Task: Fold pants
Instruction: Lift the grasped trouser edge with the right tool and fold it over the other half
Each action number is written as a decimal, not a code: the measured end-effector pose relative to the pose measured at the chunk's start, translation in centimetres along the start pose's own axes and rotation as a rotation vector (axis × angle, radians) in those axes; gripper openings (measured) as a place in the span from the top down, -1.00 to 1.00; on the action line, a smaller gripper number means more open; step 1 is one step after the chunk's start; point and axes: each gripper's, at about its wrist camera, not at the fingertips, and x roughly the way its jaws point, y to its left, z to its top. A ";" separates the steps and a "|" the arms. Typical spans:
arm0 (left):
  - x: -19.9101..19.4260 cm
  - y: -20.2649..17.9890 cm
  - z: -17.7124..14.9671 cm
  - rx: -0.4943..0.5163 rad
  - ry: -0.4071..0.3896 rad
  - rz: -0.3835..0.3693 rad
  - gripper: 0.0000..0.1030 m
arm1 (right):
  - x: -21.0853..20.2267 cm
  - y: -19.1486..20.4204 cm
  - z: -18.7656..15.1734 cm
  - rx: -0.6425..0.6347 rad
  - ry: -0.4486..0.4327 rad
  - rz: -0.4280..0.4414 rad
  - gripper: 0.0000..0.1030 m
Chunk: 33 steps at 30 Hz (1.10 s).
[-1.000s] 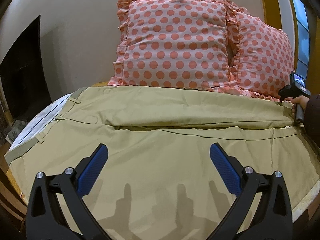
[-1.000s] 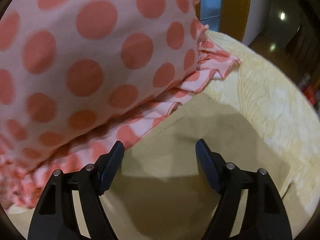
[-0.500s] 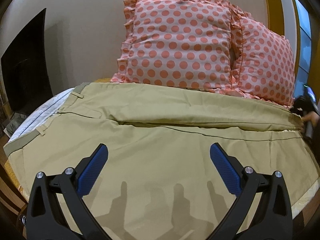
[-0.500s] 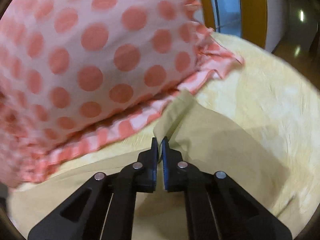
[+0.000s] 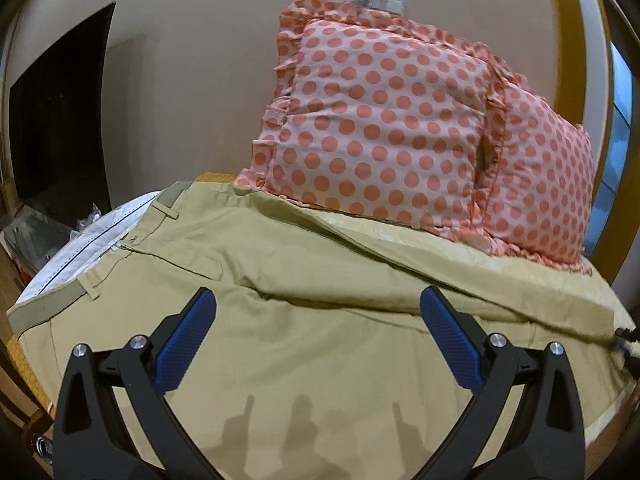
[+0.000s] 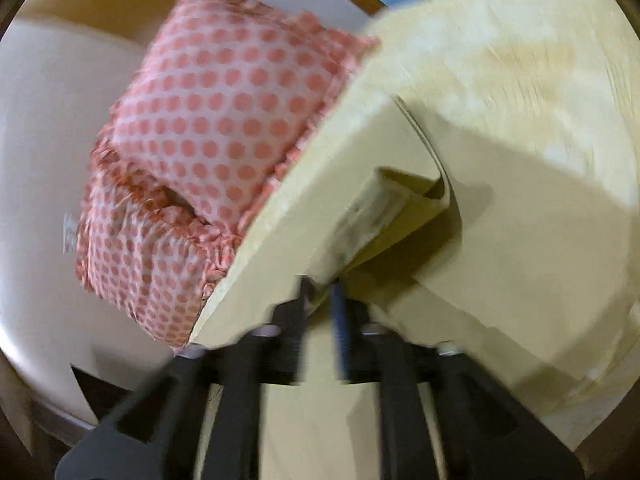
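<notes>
Khaki pants point(image 5: 320, 280) lie spread across the bed, waistband at the left, legs running right. My left gripper point(image 5: 316, 336) is open and empty above the near leg. My right gripper point(image 6: 322, 284) is shut on the hem of the far pant leg point(image 6: 384, 216) and holds it lifted off the bed; this view is blurred. The right gripper's tip shows at the right edge of the left wrist view point(image 5: 624, 340), and the far leg point(image 5: 460, 264) runs as a raised fold toward it.
Two pink polka-dot pillows point(image 5: 384, 120) stand against the wall behind the pants. A pale yellow bedspread point(image 6: 520, 60) covers the bed. A dark screen point(image 5: 60, 120) stands at the left. The bed's edge runs along the left and right.
My right gripper closed on the far leg's hem and has pulled it up and toward the near side. The left gripper stayed open and shifted its view a little leftward.
</notes>
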 end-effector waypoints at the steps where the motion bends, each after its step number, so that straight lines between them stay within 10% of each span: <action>1: 0.3 0.2 0.2 -0.009 0.007 -0.001 -0.96 | 0.2 0.6 -0.3 -0.016 -0.008 -0.008 -0.09; 6: 2.9 2.1 1.7 -0.097 0.081 -0.053 -0.96 | 1.5 1.3 0.1 -0.060 -0.039 -0.058 -0.11; 8: 4.7 3.2 2.8 -0.161 0.123 -0.108 -0.96 | 2.7 1.2 0.6 -0.077 -0.024 -0.039 0.97; 21: 20.8 6.1 8.5 -0.349 0.376 -0.019 -0.65 | -0.9 0.9 1.5 -0.101 -0.143 0.157 0.97; 24: 25.0 6.1 8.5 -0.345 0.458 0.043 -0.10 | -0.7 0.9 1.6 -0.098 -0.140 0.151 0.97; 26: 26.5 6.4 7.9 -0.384 0.506 0.003 0.94 | -0.4 1.0 1.8 -0.093 -0.137 0.155 0.97; 33: 14.9 7.6 7.4 -0.361 0.326 -0.074 0.94 | -3.3 1.6 2.6 -0.133 -0.199 0.173 0.97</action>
